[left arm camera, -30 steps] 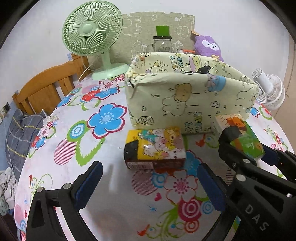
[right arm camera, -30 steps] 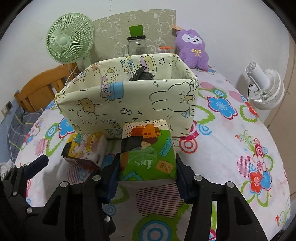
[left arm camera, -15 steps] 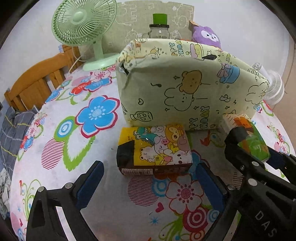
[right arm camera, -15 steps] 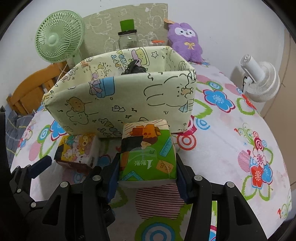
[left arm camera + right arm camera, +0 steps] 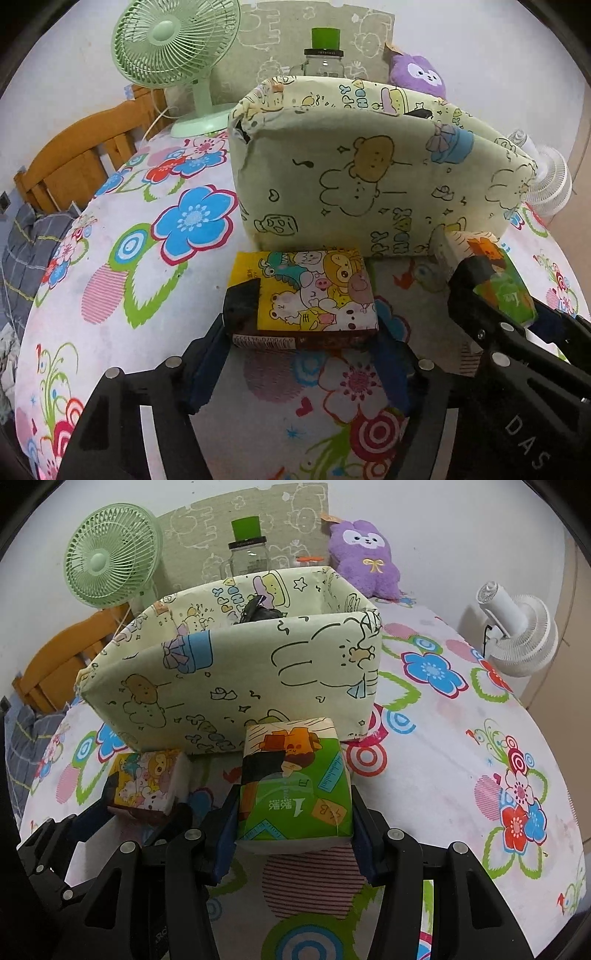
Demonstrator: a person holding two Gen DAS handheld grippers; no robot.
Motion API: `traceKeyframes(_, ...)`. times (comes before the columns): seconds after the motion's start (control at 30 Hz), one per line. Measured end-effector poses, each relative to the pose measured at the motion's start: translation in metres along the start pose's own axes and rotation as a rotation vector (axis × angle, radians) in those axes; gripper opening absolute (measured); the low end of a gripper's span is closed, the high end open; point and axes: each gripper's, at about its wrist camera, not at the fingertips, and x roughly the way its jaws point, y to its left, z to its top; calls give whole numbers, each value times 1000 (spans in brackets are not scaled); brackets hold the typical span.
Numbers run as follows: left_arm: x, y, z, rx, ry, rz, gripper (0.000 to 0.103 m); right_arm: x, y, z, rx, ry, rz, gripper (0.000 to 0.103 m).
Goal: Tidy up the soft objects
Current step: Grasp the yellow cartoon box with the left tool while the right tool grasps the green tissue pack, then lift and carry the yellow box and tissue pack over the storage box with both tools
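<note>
A yellow cartoon-print tissue pack (image 5: 306, 295) lies on the flowered tablecloth (image 5: 129, 258) in front of a pale cartoon-print fabric bin (image 5: 369, 184). My left gripper (image 5: 301, 347) straddles the pack's near end. Its jaws are closing, and the blue pads (image 5: 207, 369) stand right beside the pack's two sides without visibly squeezing it. My right gripper (image 5: 291, 834) is shut on a green tissue pack (image 5: 295, 790), held just off the cloth before the bin (image 5: 240, 686). The left gripper (image 5: 136, 812) and the yellow pack (image 5: 147, 782) also show in the right wrist view.
Something black (image 5: 258, 611) lies inside the bin. Behind it stand a green fan (image 5: 173, 40), a glass jar with a green lid (image 5: 325, 55) and a purple plush toy (image 5: 365, 554). A white fan (image 5: 517, 627) is at the right, a wooden chair (image 5: 74, 155) at the left.
My left gripper has come forward onto the yellow pack, and its jaws have narrowed from wide open to close around it. The right gripper still holds the green pack in place.
</note>
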Motion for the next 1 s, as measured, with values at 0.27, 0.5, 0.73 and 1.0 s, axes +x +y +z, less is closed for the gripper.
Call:
traceKeyframes(0.27, -14, -13, -10, 4, -6, -14, 74, -15, -6, -10, -36, -33, 13, 56)
traceKeyframes(0.5, -37, -21, -16, 17, -53, -16, 74, -39, -15, -18, -14, -82, 25, 56)
traceKeyframes(0.73, -66, -28, -22, 21, -112, -21, 74, -67, -19, -25, -12, -128, 35, 56)
traceKeyframes(1.0, -96, -32, -25, 19, -174, -19, 74, -99, -19, -29, -20, -185, 35, 56)
